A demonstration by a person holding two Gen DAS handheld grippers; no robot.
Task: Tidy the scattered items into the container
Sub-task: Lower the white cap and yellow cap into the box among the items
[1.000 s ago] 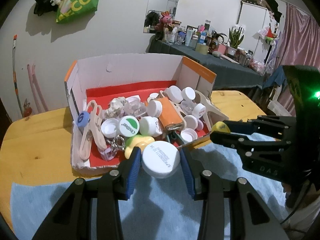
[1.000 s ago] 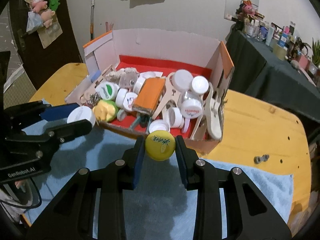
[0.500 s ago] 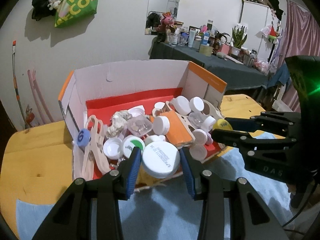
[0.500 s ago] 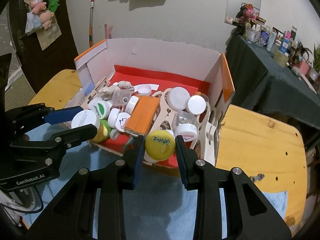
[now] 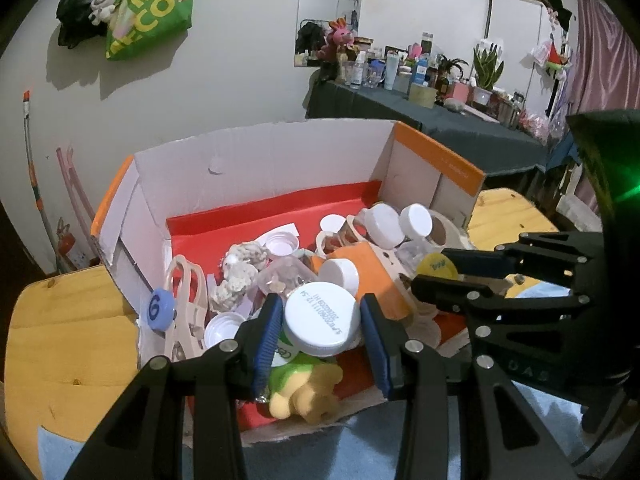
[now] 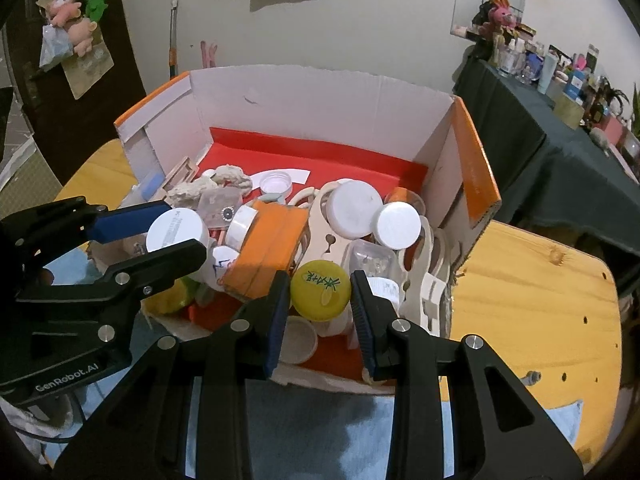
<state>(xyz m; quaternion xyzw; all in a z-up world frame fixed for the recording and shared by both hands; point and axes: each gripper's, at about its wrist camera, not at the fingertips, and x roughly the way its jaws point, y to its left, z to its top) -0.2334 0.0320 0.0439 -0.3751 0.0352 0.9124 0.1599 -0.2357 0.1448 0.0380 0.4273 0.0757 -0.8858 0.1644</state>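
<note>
Now both tools have moved from the box's (image 5: 256, 168) near edge to over its pile: left tool (image 5: 320, 322) clamps white lid (image 5: 322, 318), right tool (image 6: 320, 298) clamps yellow cap (image 6: 320, 290); release looks next.

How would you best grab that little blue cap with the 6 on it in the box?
Grip the blue cap by its round rim, with the jaws on opposite edges, coming from above and the near side. It rests tilted on a wooden cutout by the left wall of the cardboard box, so the wall likely blocks that side. Its flat face offers no hold.
</note>
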